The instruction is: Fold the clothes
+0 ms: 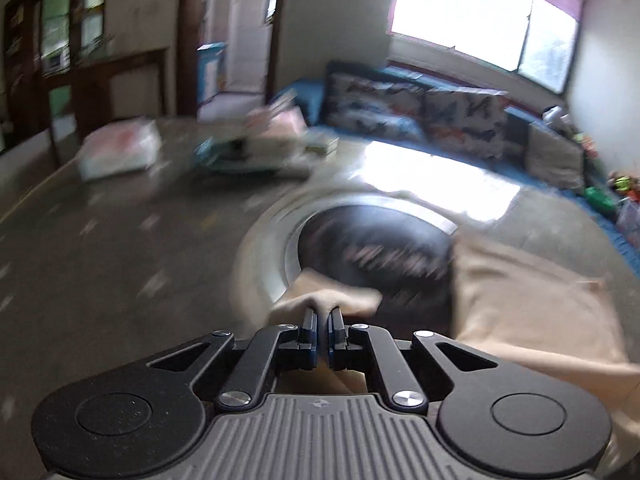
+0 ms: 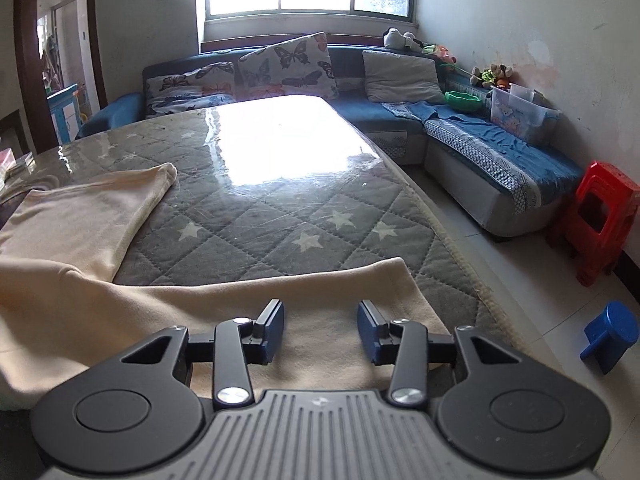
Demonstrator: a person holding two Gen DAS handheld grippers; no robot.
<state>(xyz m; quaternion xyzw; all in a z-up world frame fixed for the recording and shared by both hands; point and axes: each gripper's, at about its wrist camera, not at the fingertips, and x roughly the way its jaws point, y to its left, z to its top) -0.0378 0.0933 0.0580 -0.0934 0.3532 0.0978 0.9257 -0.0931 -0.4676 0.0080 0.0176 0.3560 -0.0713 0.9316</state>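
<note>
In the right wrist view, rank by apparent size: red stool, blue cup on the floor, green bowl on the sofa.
1. Red stool, clearly largest.
2. Blue cup.
3. Green bowl.
The cup lies nearer the camera than the bowl, so their true order is unsure.

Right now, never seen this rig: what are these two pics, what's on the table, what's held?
No robot here: a person carries a two-finger gripper in each hand, and each has a fisheye camera looking forward along its fingers. The blurred picture is from the left gripper; its jaws are shut on a fold of beige cloth. Beyond it sits a dark round thing with a metal rim, too blurred to name. The sharp picture is from the right gripper; its jaws are open above the same cloth, pinching nothing. The cloth lies on a table with a grey star-quilted cover under clear plastic. A sofa stands behind.
</note>
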